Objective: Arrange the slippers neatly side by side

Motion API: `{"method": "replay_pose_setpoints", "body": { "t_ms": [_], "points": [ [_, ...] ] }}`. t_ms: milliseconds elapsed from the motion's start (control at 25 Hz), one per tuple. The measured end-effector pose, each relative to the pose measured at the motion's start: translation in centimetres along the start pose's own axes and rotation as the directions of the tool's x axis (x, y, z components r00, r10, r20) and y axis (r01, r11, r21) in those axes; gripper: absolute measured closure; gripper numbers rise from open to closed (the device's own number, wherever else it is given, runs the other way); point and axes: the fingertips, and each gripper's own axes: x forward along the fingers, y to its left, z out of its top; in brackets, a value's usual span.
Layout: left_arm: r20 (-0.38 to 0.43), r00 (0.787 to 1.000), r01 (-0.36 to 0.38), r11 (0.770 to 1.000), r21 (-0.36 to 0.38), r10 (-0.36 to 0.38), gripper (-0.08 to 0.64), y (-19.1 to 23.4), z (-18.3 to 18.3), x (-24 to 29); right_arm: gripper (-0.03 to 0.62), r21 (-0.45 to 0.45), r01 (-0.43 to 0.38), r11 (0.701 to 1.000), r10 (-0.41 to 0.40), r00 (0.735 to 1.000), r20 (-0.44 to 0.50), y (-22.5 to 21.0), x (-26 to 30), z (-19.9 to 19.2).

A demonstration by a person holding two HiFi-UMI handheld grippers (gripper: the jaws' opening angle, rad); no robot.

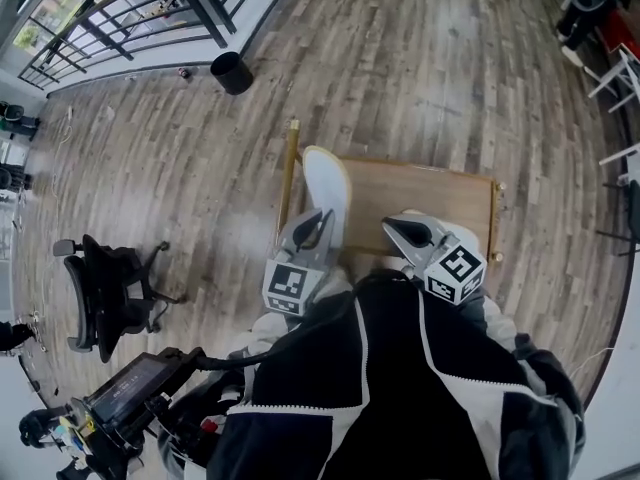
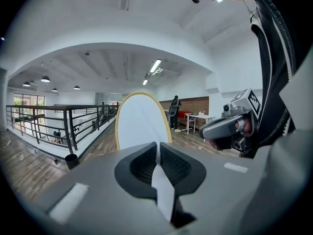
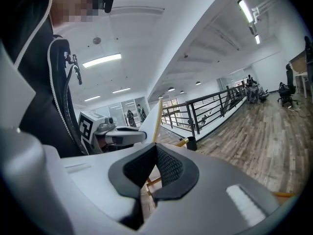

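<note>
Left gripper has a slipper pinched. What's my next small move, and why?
Probably lower the left gripper and lay the slipper flat on the table. The slipper is pinched by its edge and held tilted over the wood. The right gripper is shut and empty, and no second slipper shows yet.

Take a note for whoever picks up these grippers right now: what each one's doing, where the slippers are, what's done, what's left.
Left gripper: shut on a white slipper, held in the air over the left end of the wooden stand.
Right gripper: shut, empty, alongside the left one.
Second slipper: not visible in any view.
Done: one slipper is in hand.
Left: find the other slipper and set both down side by side.
</note>
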Motion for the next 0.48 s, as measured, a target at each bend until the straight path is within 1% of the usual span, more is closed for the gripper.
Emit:
{"method": "replay_pose_setpoints", "body": {
  "t_ms": [80, 200, 360, 480],
  "points": [
    [-0.015, 1.0, 0.001, 1.0, -0.006, -0.001, 0.531, 0.0, -0.4, 0.1, 0.589, 0.003, 0.009, 1.0, -0.009, 1.0, 0.0, 0.1, -0.4, -0.1],
    [-0.069, 0.998, 0.005, 1.0, -0.01, -0.006, 0.532, 0.0, -2.0, 0.7, 0.589, 0.009, 0.031, 0.999, -0.031, 1.0, -0.001, 0.2, -1.2, -0.1],
    [-0.154, 0.988, 0.006, 1.0, -0.019, -0.009, 0.531, 1.0, -5.4, 2.2, 0.589, 0.021, 0.065, 0.998, -0.065, 0.998, -0.001, 0.0, -1.6, -0.3],
    [-0.205, 0.979, 0.005, 1.0, -0.008, -0.006, 0.532, 2.2, -7.2, 3.6, 0.589, 0.033, 0.092, 0.995, -0.092, 0.996, -0.003, -0.8, -1.7, -0.3]
  ]
}}
